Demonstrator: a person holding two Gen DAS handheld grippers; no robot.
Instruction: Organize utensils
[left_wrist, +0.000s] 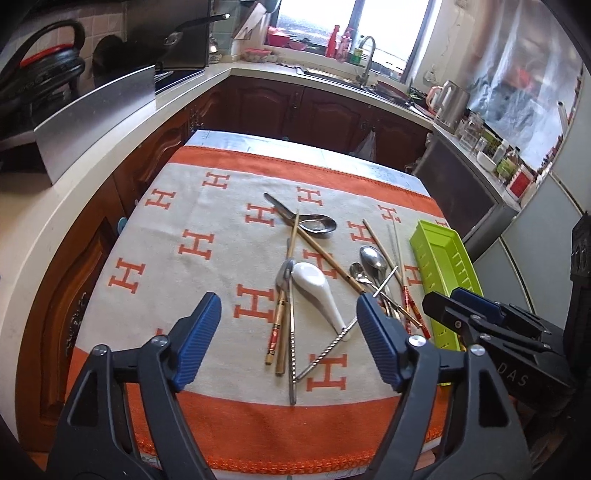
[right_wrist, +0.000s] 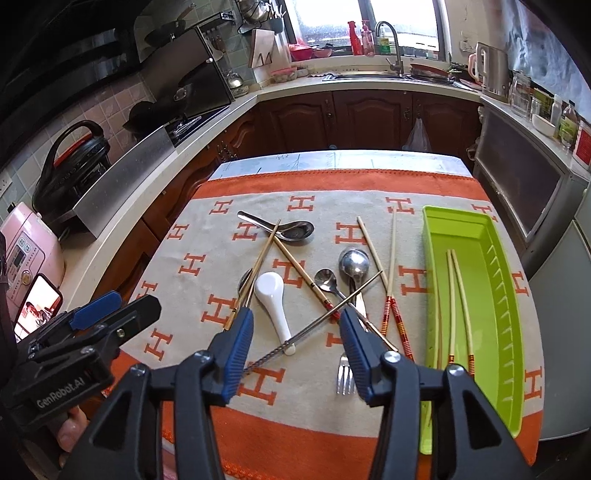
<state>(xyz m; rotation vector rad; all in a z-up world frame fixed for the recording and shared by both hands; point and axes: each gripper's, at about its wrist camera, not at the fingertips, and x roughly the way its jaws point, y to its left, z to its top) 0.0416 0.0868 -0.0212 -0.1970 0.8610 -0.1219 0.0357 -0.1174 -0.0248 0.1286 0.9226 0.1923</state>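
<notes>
Both grippers hang above the near edge of the orange-and-grey cloth (right_wrist: 369, 184), and both are spread wide with nothing between the pads: left gripper (left_wrist: 288, 332), right gripper (right_wrist: 295, 347).

Everything's easiest to place off the green tray (right_wrist: 506, 295). It sits at the cloth's right edge, and a pair of pale chopsticks (right_wrist: 456, 306) already lies inside it lengthwise. Just left of the tray is a pair of red-banded chopsticks (right_wrist: 391, 273), then two steel spoons (right_wrist: 352, 264) side by side, with a fork (right_wrist: 346, 376) closer to me. Further left there's a white ceramic spoon (right_wrist: 273, 299), and a twisted metal chopstick (right_wrist: 317, 319) lies across its handle and over the spoon stems. A big steel spoon (right_wrist: 291, 229) sits farther back with brown chopsticks (right_wrist: 295, 266) crossed on it.

My worry: the pile is tangled. Grabbing any one crossed piece could drag its neighbours along, or flick the metal chopstick off the table. The ceramic spoon looks slick and breakable, so a loose pinch could drop it. Thin chopsticks flat on cloth may also just slip out of the pads.
</notes>
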